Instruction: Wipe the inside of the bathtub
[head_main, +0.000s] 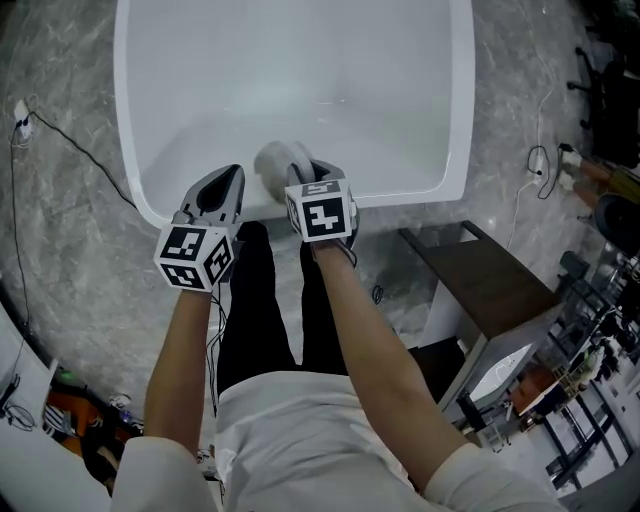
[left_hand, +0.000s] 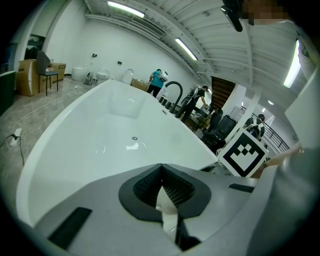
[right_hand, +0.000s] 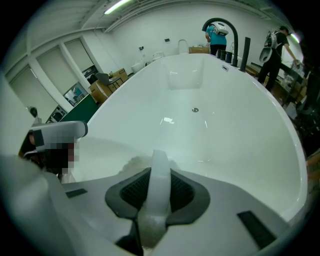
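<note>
Grips a pale cloth (right_hand: 159, 182) in the right hand-held gripper (head_main: 306, 178), left hand-held gripper (head_main: 224, 186) closed, poised to start sweeping the bathtub (head_main: 300, 60).

No legible text, brand, number or sign in any view. Only markings: black-and-white square patterns on the cube (head_main: 195, 257) of the left hand-held gripper (head_main: 230, 178) and the cube (head_main: 322, 210) of the right hand-held gripper (head_main: 300, 168). These hold no letters or digits.
</note>
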